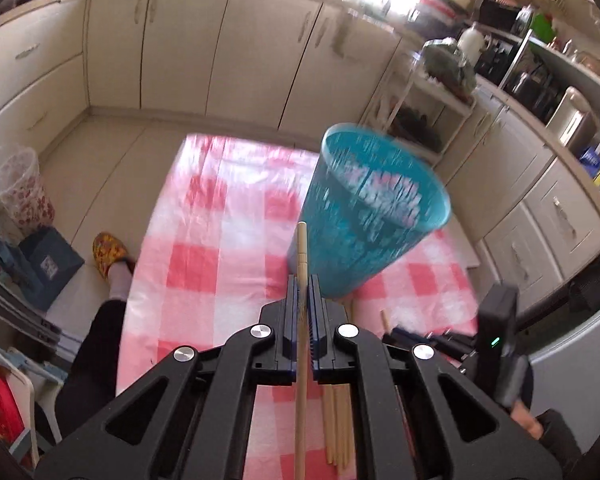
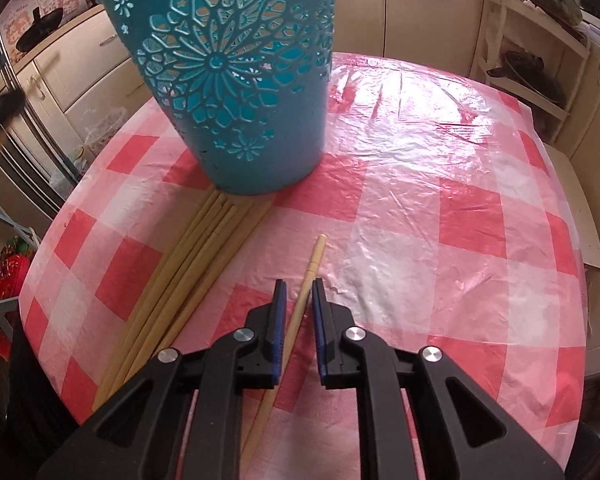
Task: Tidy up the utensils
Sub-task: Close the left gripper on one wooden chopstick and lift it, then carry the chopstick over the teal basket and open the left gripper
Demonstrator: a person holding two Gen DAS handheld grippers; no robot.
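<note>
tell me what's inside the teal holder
In the left wrist view the teal holder looks empty: only its pierced wall shows inside. Its bottom is blurred and partly hidden, so I can't rule out something small there.

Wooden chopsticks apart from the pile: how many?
2. One wooden chopstick is clamped in the left gripper; another chopstick lies on the red-checked cloth between the right gripper's open jaws. The pile beside the teal plastic holder may hide more.

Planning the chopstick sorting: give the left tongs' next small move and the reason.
Probably carry it forward over the teal holder's open mouth. The left tongs are shut on one chopstick, lifted off the checked tablecloth, with the holder just ahead.
</note>
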